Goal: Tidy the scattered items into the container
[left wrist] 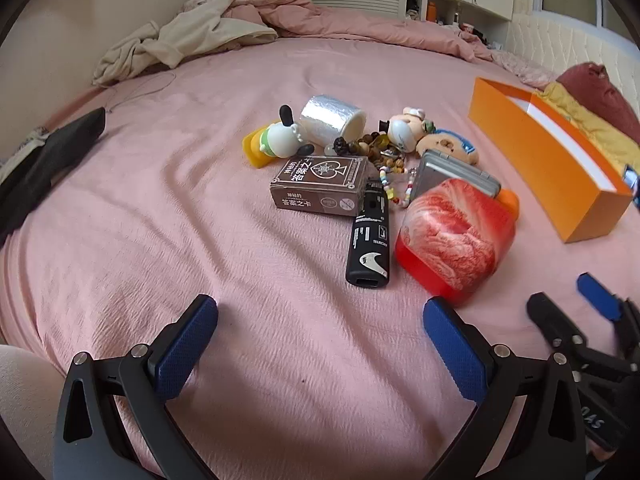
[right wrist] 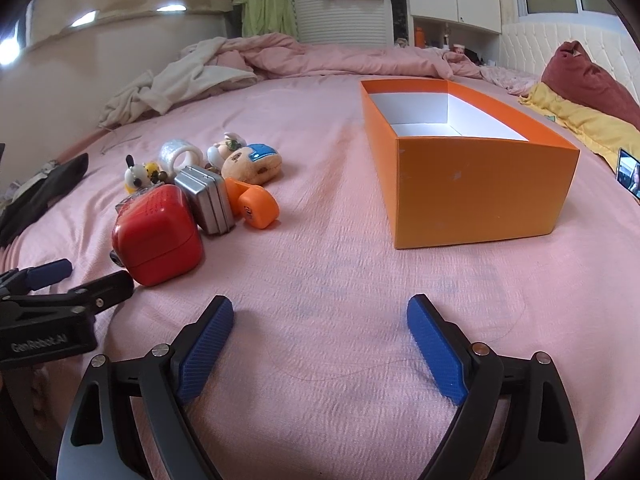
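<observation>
An empty orange box (right wrist: 476, 192) with a white inside stands on the pink bed, to the right of the pile; in the left wrist view the orange box (left wrist: 532, 148) lies at the right. The pile holds a red cube (left wrist: 452, 236), a black device (left wrist: 370, 236), a brown card box (left wrist: 320, 188), a silver tape roll (left wrist: 330, 120), a dog figurine (left wrist: 280, 136), a metal tin (right wrist: 208, 200), an orange gadget (right wrist: 252, 204), a plush (right wrist: 252, 164) and beads (left wrist: 384, 148). My left gripper (left wrist: 320, 306) is open just short of the pile. My right gripper (right wrist: 320, 306) is open over bare sheet.
Beige clothes (left wrist: 180, 44) and a crumpled pink duvet (right wrist: 340, 60) lie at the far side of the bed. A black item (left wrist: 52, 152) rests at the left edge. Yellow and maroon pillows (right wrist: 580, 108) and a phone (right wrist: 628, 176) sit right of the box.
</observation>
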The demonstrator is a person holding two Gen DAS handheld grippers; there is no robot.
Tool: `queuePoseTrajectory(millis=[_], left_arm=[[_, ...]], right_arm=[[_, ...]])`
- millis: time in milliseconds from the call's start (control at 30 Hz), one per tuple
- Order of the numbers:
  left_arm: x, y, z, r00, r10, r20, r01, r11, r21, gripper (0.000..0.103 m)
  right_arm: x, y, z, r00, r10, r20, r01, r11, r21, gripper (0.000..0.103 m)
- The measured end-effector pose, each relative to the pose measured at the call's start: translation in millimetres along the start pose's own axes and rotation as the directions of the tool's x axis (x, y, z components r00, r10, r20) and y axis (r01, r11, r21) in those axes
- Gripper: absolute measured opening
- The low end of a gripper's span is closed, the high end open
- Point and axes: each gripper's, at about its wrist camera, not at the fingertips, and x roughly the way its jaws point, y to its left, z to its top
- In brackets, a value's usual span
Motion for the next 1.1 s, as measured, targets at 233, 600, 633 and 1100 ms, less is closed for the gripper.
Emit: queuePoseTrajectory(millis=[233,600,633,1100], left_arm=[[-42,23,49,0.98,-0.156,0.126,0.148,0.987,0.068,0.103],[46,64,111,0.986,-0.164,-0.038,0.166,0.985,0.047,0.101],[56,66,113,0.983,-0.173,-0.062,0.175,0.984,0.036,0.094],[78,86,107,0.987,-0.147,-0.069,0.139,0.985,-0.104,0.051]], right_arm=[[0,0,3,1.0,-0.006,-0.002,0.006,1.0,0.004,0.09],[2,5,2,1.0,-0.006,0.002,0.006,1.0,0.007,0.09],[2,5,2,1.0,-0.005,0.002,0.005,1.0,0.007,0.09],[1,7,2,1.0,-0.005,-0.004,0.005,1.0,-0.013,0.091]])
